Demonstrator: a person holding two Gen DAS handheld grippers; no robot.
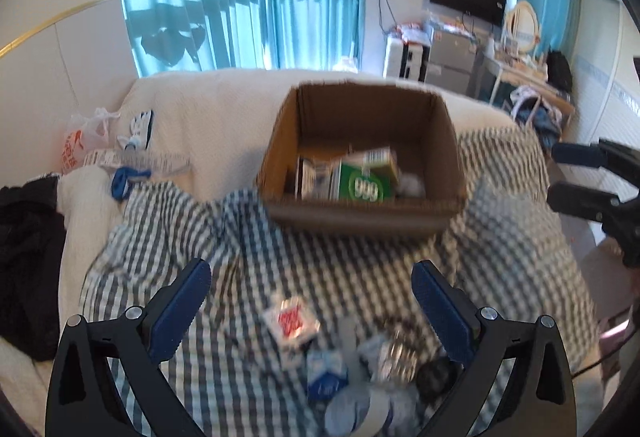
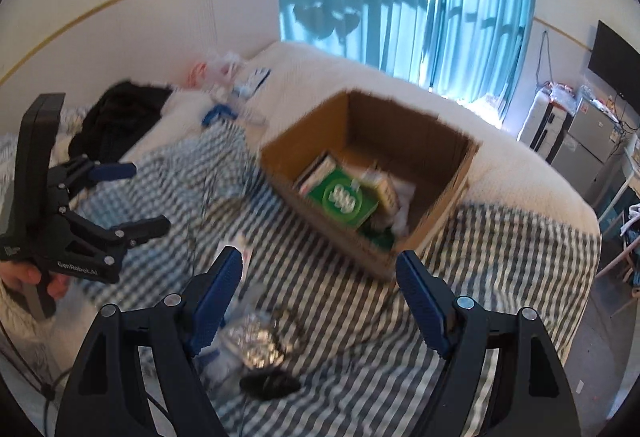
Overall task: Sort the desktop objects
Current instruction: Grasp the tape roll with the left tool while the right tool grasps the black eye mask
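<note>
Checked blue-white bed cover [image 1: 500,237] lies bare ahead of both tools, left [image 1: 312,301] and right [image 2: 320,289], jaws apart, empty; green carton [image 1: 362,185] in brown cardboard box [image 1: 360,217] reads "999".

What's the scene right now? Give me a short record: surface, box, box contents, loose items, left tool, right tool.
surface: bed with checked sheet
box: open cardboard box standing on the sheet
box contents: green carton, other cartons, too blurred to name
loose items: small red-and-white packet, foil pack, dark round object, lying on the sheet nearer than the box
left tool: open, empty, above the loose items
right tool: open, empty
</note>
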